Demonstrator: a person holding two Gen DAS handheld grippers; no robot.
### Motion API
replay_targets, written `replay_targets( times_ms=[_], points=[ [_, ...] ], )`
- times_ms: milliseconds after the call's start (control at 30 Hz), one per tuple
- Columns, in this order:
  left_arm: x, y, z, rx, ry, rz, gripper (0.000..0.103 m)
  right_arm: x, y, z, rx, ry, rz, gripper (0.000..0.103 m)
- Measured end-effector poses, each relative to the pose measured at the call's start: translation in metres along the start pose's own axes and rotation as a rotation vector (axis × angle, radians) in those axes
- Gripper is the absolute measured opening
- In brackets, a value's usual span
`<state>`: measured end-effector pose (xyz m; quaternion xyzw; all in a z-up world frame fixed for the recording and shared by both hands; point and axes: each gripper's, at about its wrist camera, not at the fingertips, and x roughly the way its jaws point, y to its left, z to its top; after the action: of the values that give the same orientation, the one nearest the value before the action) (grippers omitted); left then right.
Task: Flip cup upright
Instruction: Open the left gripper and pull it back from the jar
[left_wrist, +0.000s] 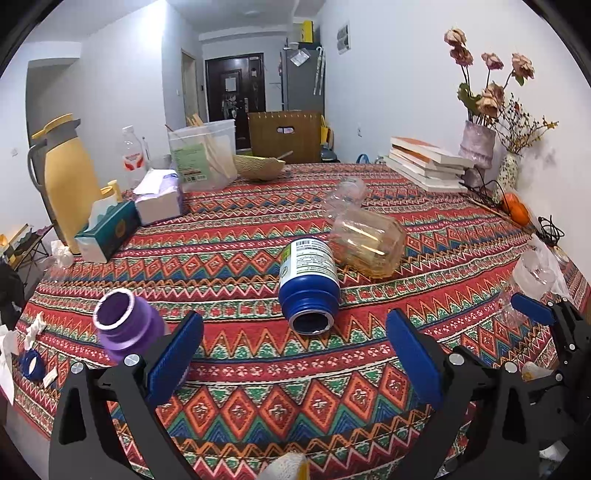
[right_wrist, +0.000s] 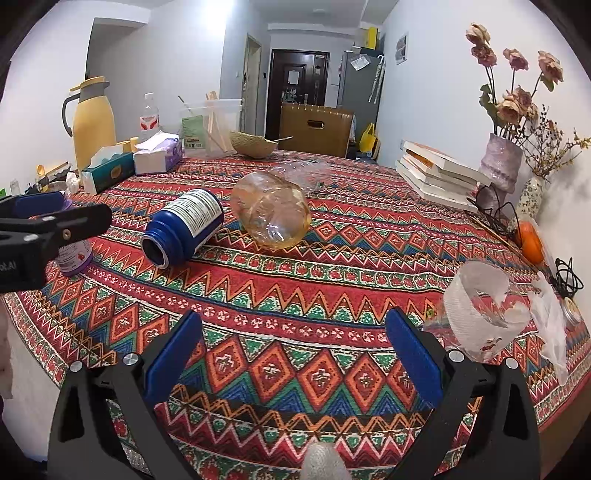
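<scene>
A blue jar (left_wrist: 308, 284) with a white label lies on its side on the patterned tablecloth (left_wrist: 258, 387), its open mouth towards me. My left gripper (left_wrist: 295, 358) is open just short of that mouth, holding nothing. A purple jar (left_wrist: 125, 328) stands upright by its left finger. In the right wrist view the blue jar (right_wrist: 184, 229) lies far left and ahead. My right gripper (right_wrist: 293, 358) is open over bare cloth. A clear cut-off plastic cup (right_wrist: 480, 314) stands just right of its right finger.
An amber clear jar (left_wrist: 365, 240) and a clear bottle (left_wrist: 347, 192) lie behind the blue jar. Tissue boxes (left_wrist: 110, 232) and a yellow flask (left_wrist: 66, 177) line the left side. Books (left_wrist: 428, 162), vases and oranges (left_wrist: 515, 208) sit right. The table's near edge is close.
</scene>
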<state>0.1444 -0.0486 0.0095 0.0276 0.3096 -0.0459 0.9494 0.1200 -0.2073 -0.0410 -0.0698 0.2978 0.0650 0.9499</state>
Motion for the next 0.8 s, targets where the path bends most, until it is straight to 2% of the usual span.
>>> replay_targets(
  times_ms=[433,800],
  points=[
    [-0.037,0.032,-0.004,-0.028,-0.104,0.054,0.096,-0.004,0.027,0.016,-0.045,-0.020,0.014,0.096],
    [-0.054,0.080,-0.008,-0.082,-0.155,0.086,0.096,0.003,0.076,0.047,-0.102,-0.030,0.046,0.096]
  ],
)
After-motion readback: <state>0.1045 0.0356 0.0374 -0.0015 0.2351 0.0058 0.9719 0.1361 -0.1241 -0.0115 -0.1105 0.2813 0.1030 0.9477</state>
